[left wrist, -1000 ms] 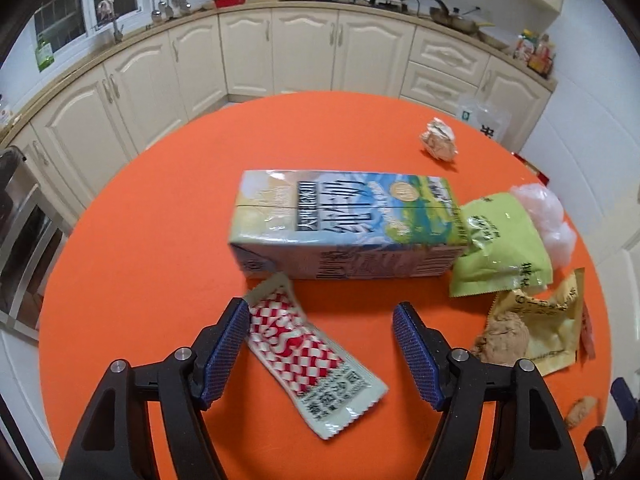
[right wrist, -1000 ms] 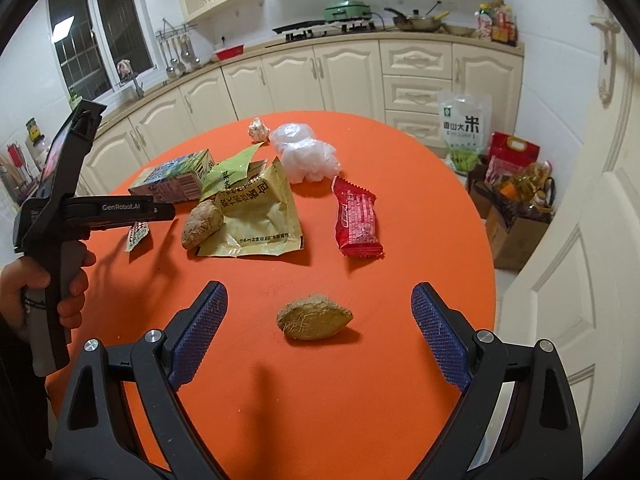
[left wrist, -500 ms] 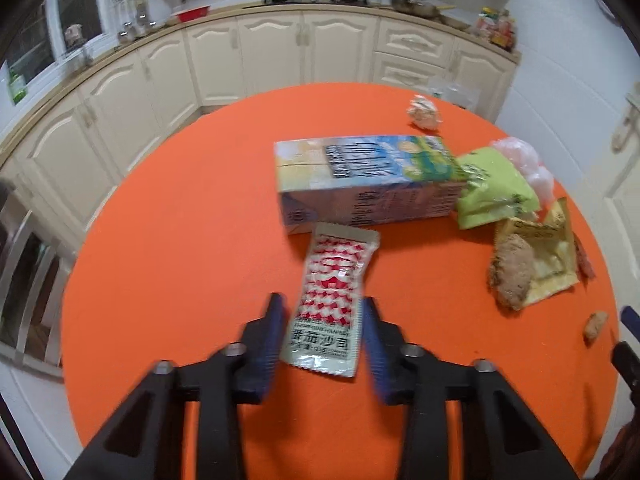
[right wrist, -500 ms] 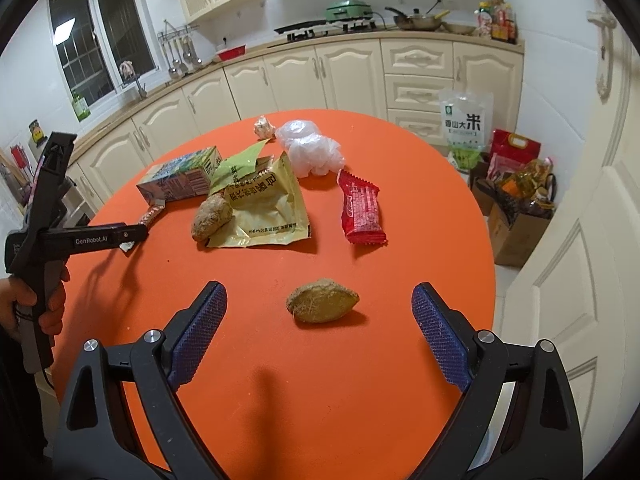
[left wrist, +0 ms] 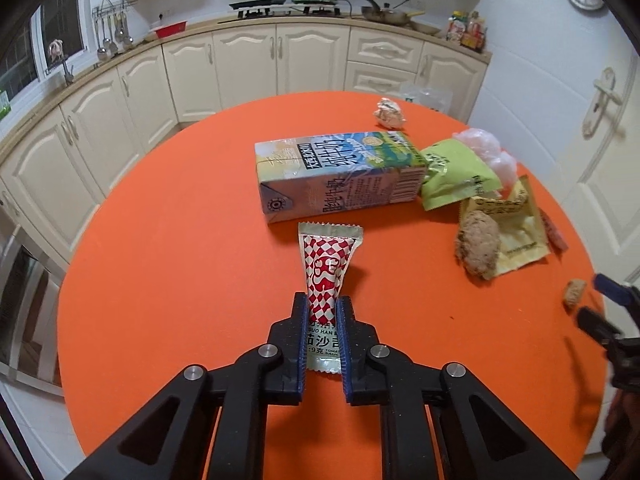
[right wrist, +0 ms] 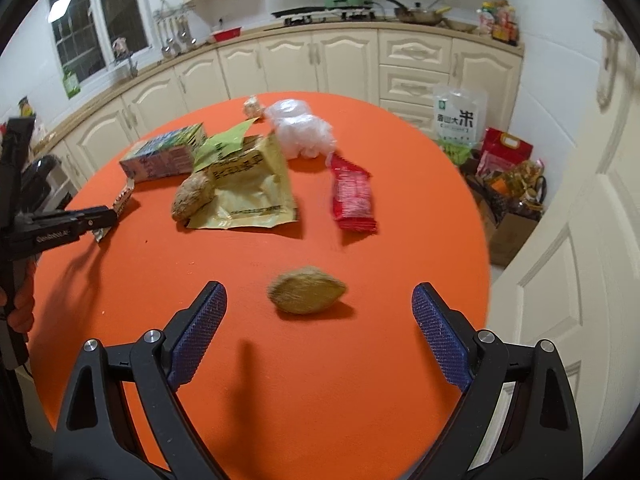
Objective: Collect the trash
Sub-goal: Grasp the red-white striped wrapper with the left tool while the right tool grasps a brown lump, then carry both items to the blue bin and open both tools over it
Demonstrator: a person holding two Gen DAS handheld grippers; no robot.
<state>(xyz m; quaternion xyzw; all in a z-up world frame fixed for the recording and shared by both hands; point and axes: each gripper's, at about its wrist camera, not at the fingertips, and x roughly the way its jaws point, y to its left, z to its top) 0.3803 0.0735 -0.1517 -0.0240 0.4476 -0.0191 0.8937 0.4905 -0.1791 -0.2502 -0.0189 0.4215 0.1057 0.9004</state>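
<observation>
A red-and-white checked sauce sachet [left wrist: 329, 276] lies lengthwise on a round orange table [left wrist: 168, 264], its near end pinched between the blue pads of the left gripper [left wrist: 323, 312]. The jaws have just been closing and are now clamped on the sachet, which bulges slightly beyond the fingertips. In the right wrist view the same gripper reaches in from the left edge, with the sachet at its tip.

Just beyond the sachet's far end lies a milk carton [left wrist: 340, 174] on its side. To the carton's right, touching it, is a light green snack bag [left wrist: 456, 178], with a crumpled clear plastic bag [left wrist: 486, 150] behind it. Nearer, a yellow wrapper [left wrist: 512, 232] carries a brown lump of food [left wrist: 478, 246] on its left edge. A small ball of crumpled paper [left wrist: 389, 113] sits near the far rim of the table.

The right gripper [right wrist: 318, 322] hovers with its jaws spread wide and holds nothing. A second brown lump [right wrist: 306, 290], slightly blurred, lies on the table between its fingertips and a little beyond them. Further off, a red snack packet [right wrist: 352, 198] lies to the right of the yellow wrapper.

Cream kitchen cabinets [left wrist: 248, 60] curve behind the table.
</observation>
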